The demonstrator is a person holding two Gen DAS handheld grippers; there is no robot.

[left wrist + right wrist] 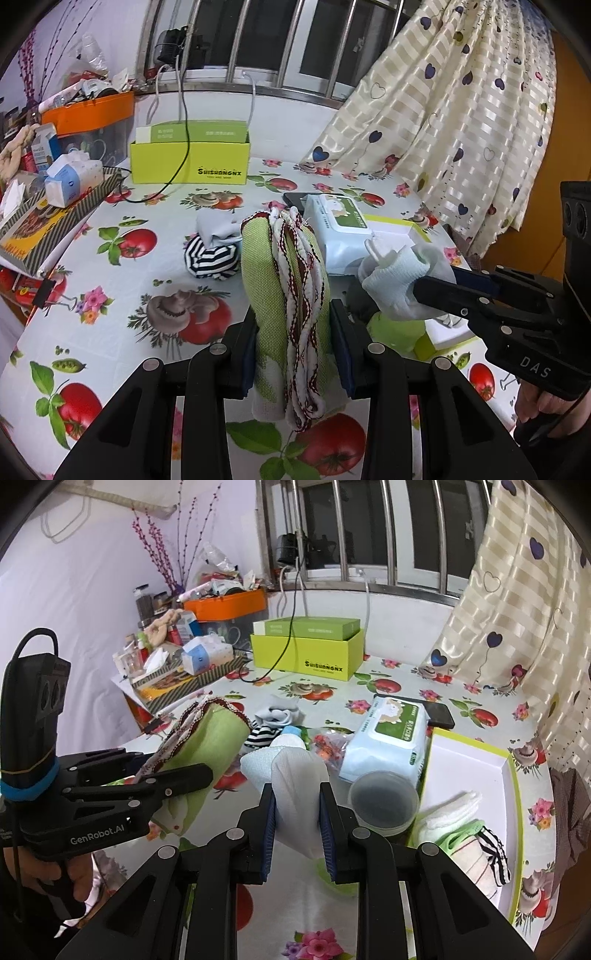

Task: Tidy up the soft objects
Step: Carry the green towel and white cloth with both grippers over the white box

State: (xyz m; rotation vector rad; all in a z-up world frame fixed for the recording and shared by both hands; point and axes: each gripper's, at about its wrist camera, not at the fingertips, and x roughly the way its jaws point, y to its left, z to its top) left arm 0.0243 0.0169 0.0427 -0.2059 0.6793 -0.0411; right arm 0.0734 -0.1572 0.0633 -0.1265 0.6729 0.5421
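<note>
My left gripper (293,325) is shut on a folded green cloth with red-and-white trim (284,295), held upright above the table; the cloth also shows in the right wrist view (207,746). My right gripper (297,812) is shut on a pale blue-white sock (295,779), also seen in the left wrist view (395,284). A black-and-white striped sock ball (212,258) and a grey sock (214,229) lie on the table behind the cloth. A shallow green-rimmed box lid (480,771) at right holds folded cloths (465,834).
A wet-wipes pack (388,734) and a dark phone (439,716) lie mid-table. A round plastic tub (384,805) lies beside the lid. A lime shoebox (190,155) stands at the back. Cluttered boxes and an orange bin (88,110) fill the left. A curtain (461,122) hangs right.
</note>
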